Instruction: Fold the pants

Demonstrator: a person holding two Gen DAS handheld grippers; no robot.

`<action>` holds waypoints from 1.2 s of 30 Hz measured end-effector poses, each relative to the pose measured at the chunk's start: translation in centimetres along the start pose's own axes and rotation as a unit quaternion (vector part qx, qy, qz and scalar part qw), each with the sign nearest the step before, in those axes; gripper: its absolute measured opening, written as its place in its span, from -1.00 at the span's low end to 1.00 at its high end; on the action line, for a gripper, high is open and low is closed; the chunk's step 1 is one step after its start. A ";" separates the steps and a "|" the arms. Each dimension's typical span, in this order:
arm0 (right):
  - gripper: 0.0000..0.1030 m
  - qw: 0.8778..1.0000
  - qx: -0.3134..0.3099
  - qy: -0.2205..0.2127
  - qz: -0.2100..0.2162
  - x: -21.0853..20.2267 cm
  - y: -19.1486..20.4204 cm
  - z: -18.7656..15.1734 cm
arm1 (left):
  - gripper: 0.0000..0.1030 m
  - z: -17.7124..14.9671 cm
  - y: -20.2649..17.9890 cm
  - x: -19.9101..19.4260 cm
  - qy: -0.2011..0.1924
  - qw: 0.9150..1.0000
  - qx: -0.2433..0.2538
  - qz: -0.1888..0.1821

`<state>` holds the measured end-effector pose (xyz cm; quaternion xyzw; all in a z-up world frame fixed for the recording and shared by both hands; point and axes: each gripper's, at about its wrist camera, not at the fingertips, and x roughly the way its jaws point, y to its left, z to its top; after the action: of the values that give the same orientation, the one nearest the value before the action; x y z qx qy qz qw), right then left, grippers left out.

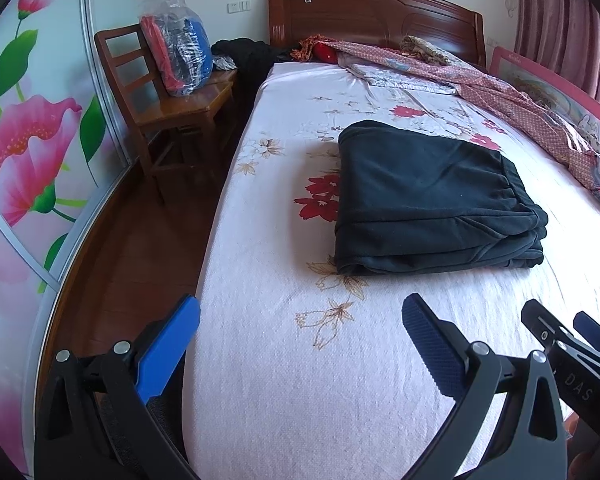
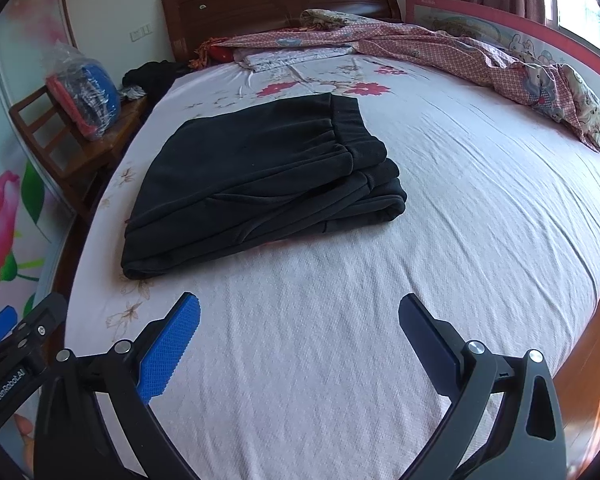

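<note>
Both sets of jaws were spread wide and held nothing: the left gripper hung over the near edge of the bed, half above the floor, and the right gripper hung over bare sheet nearer the middle. Each was well apart from the pants.

The pants lay on the sheet ahead of both grippers, toward the left side of the bed, as a dark, compact stack of several layers. The elastic waistband sat on top at the far right corner, and the folded edges lined up fairly squarely. Judging by that, the folding looked finished or nearly so; at most a slight squaring of the lower layers, which peeked out a little at the right end, seemed left to do.

Around it, a rumpled pink quilt ran along the far and right side of the bed below the headboard, clear of the pants. A chair beside the bed carried a plastic bag of clothes, and more dark clothing was heaped near the headboard. Nothing lay between the grippers and the pants
</note>
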<state>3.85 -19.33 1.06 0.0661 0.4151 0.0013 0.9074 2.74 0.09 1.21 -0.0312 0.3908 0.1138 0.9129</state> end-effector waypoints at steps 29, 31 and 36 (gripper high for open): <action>0.92 1.000 0.019 0.008 0.006 0.1 -0.6 -0.1 | 0.96 0.0 0.0 -0.5 -0.021 0.995 -0.019 -0.095; 0.92 1.000 0.022 0.009 0.006 0.1 -0.8 -0.1 | 0.96 0.0 0.3 -0.1 -0.008 0.995 -0.024 -0.096; 0.92 1.000 0.027 0.009 0.012 0.1 -1.0 -0.1 | 0.96 -0.1 0.7 0.8 0.029 0.996 -0.040 -0.074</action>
<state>3.79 -20.34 0.85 0.0952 0.4227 0.0014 0.9013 3.10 0.88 0.60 -0.0996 0.4085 0.0607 0.9053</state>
